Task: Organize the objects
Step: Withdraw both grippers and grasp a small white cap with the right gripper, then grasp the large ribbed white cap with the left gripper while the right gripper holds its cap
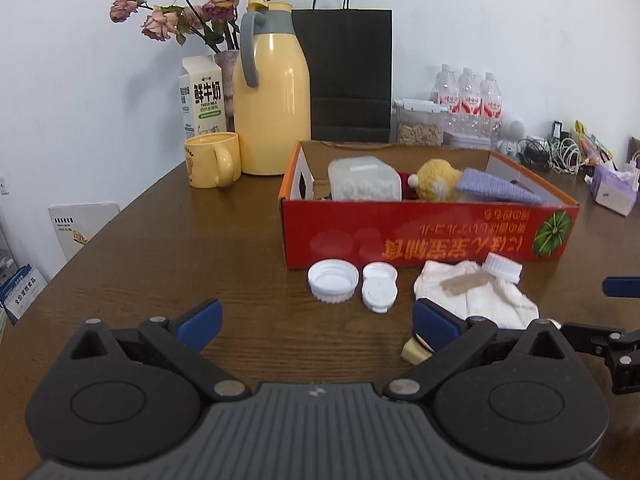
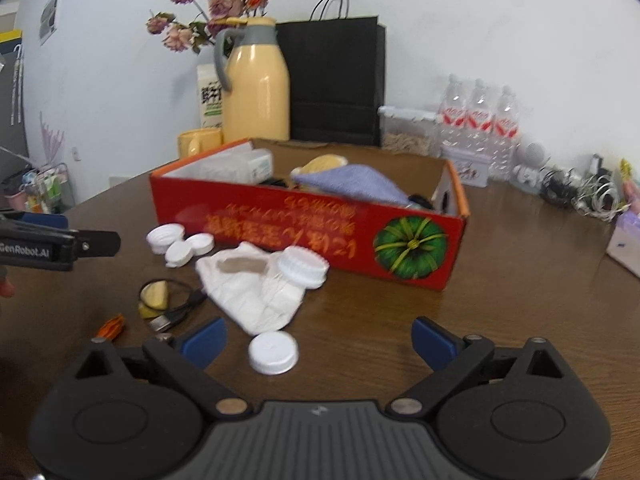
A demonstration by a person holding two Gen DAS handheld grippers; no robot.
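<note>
- Both hand-held grippers hover low over a dark brown wooden table (image 1: 160, 240), each seen from its own wrist camera.
- Left gripper (image 1: 318, 322): its blue-padded fingers are spread wide with only bare table between them.
- Right gripper (image 2: 318, 340): its jaws also stand wide apart and hold nothing. A flat white cap (image 2: 273, 352) lies on the table just inside its left finger, untouched by either pad.
- A red cardboard box (image 1: 420, 236), open at the top and printed with upside-down orange characters and a green pumpkin, sits beyond both grippers. Inside it are a clear plastic container (image 1: 364, 180), a yellow plush toy (image 1: 438, 180) and a lilac knitted cloth (image 1: 500, 188).
- Loose things lie on the table in front of the box's near wall: a ribbed white lid (image 1: 333, 281) lying open side up, a small white flip cap (image 1: 379, 286) beside it, and a crumpled white cloth (image 1: 476, 294) with another ribbed white lid (image 1: 503, 266) resting at its far edge.
- Near the cloth, in the right wrist view, lie a black cable (image 2: 176, 310), a pale yellow piece (image 2: 155, 294) and a small orange object (image 2: 113, 325).
- Behind the box stand a yellow mug (image 1: 212, 160), a yellow thermos jug (image 1: 272, 96), a milk carton (image 1: 202, 96), dried roses (image 1: 192, 4), a black paper bag (image 1: 348, 76) and bottled water (image 1: 468, 100).
</note>
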